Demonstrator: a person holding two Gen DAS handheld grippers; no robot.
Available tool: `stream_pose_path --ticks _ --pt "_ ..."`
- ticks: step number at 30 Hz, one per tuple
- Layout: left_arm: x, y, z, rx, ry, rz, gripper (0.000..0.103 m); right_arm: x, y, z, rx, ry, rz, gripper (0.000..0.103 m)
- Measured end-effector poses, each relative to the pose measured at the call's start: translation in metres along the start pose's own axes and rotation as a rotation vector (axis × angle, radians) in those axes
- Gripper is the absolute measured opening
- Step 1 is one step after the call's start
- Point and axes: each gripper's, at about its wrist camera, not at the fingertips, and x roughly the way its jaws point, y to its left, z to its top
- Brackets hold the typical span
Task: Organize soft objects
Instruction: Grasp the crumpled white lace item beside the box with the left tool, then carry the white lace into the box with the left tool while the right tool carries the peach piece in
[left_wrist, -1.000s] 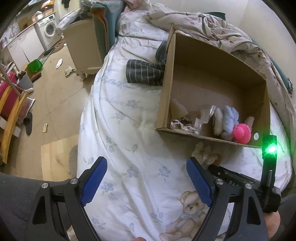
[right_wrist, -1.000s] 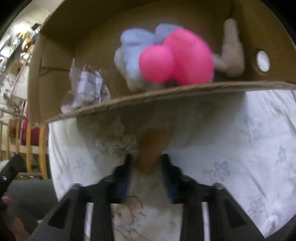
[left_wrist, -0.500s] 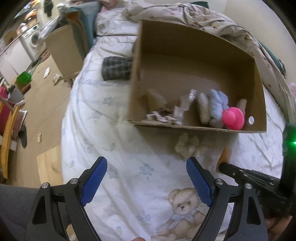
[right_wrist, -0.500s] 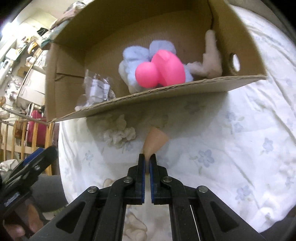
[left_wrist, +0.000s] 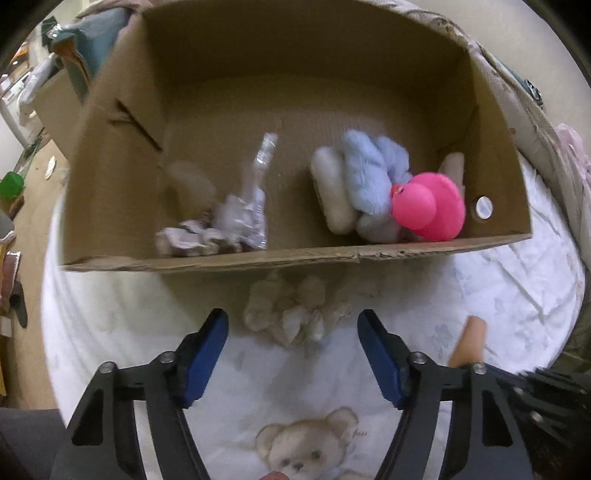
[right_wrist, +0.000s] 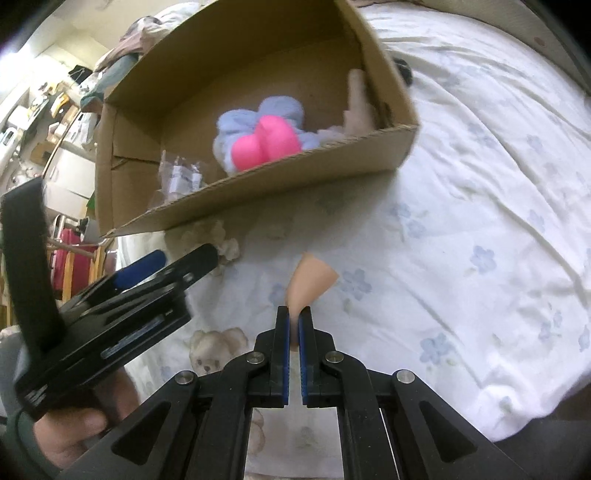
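Note:
A beige fluffy soft toy (left_wrist: 291, 310) lies on the bed just in front of the cardboard box (left_wrist: 258, 258). My left gripper (left_wrist: 293, 334) points down over it with its jaws closing. The toy sits at the fingertips and the blue pads do not touch it. Inside the box are a pink duck (left_wrist: 428, 210), a pale blue plush (left_wrist: 369, 177) and a cream plush (left_wrist: 332, 199). My right gripper (right_wrist: 293, 314) is shut on a peach soft piece (right_wrist: 312, 278) held above the sheet, to the right of the left gripper (right_wrist: 181, 258).
The box also holds a crumpled plastic wrapper (left_wrist: 251, 206) and a greyish crumpled thing (left_wrist: 184, 240). The floral white bedsheet (right_wrist: 480, 184) stretches away to the right of the box. A hand (right_wrist: 74, 424) holds the left gripper. Furniture and floor clutter lie off the bed's left edge.
My left gripper moved in and down to the fluffy toy by the box, and its jaws narrowed. My right gripper shut on the peach piece and drew it back from the box.

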Motion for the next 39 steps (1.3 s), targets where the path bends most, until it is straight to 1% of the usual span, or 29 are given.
stream_pose_path --ticks 1,2,3,4,5,6,7,8,10,11,15,18,24,30,33,34,37,39 --pt "0.005 -0.001 0.002 0.003 0.004 -0.004 0.055 -0.002 -0.003 0.0 0.005 -0.001 0.0 0.006" --pt "0.008 -0.002 0.003 0.005 0.006 -0.004 0.053 -0.003 -0.004 0.0 0.01 -0.002 0.0 0.006" --pt "0.011 -0.002 0.005 0.006 0.006 -0.005 0.045 -0.004 -0.005 0.0 0.015 -0.004 0.0 0.006" --pt "0.014 -0.002 0.006 0.002 0.012 -0.014 0.032 -0.005 -0.007 0.0 0.019 -0.007 0.0 0.006" --pt "0.017 0.0 0.006 -0.005 0.022 -0.033 0.025 -0.006 -0.008 0.0 0.023 -0.009 0.001 0.006" --pt "0.018 0.001 0.007 -0.006 0.026 -0.029 0.02 -0.004 -0.006 0.001 0.026 -0.011 -0.001 0.006" --pt "0.017 0.002 0.008 -0.005 0.019 -0.007 0.016 -0.003 -0.004 0.002 0.029 -0.013 -0.003 0.006" --pt "0.016 0.004 0.008 -0.008 0.02 -0.003 0.015 0.0 -0.002 0.003 0.032 -0.013 -0.003 0.006" --pt "0.013 0.008 0.01 -0.024 0.025 -0.028 0.013 0.0 -0.003 0.004 0.036 -0.015 -0.001 0.006" --pt "0.011 0.009 0.01 -0.021 0.021 -0.027 0.013 0.0 -0.002 0.004 0.036 -0.017 0.001 0.006" --pt "0.005 0.012 0.006 -0.006 0.015 0.004 0.012 -0.002 -0.003 0.004 0.026 -0.017 -0.022 0.006" --pt "-0.001 0.014 0.004 -0.017 0.011 0.018 0.012 -0.003 -0.005 0.003 0.038 -0.015 -0.019 0.006" --pt "-0.021 0.028 -0.005 -0.044 -0.005 0.046 0.011 -0.012 -0.001 0.003 0.022 -0.037 0.0 0.006" --pt "-0.049 0.047 -0.022 -0.066 -0.022 0.087 0.012 -0.019 0.004 0.001 -0.012 -0.044 0.017 0.006" --pt "-0.066 0.053 -0.03 -0.075 -0.023 0.082 0.012 -0.024 0.009 0.002 -0.022 -0.058 0.036 0.006" --pt "-0.074 0.052 -0.031 -0.076 -0.033 0.08 0.012 -0.028 0.011 0.002 -0.027 -0.07 0.054 0.006" --pt "-0.092 0.047 -0.023 -0.07 -0.078 0.077 0.012 -0.04 0.021 0.006 -0.05 -0.109 0.085 0.006" --pt "-0.111 0.043 -0.023 -0.066 -0.108 0.078 0.012 -0.05 0.026 0.007 -0.07 -0.139 0.105 0.006"
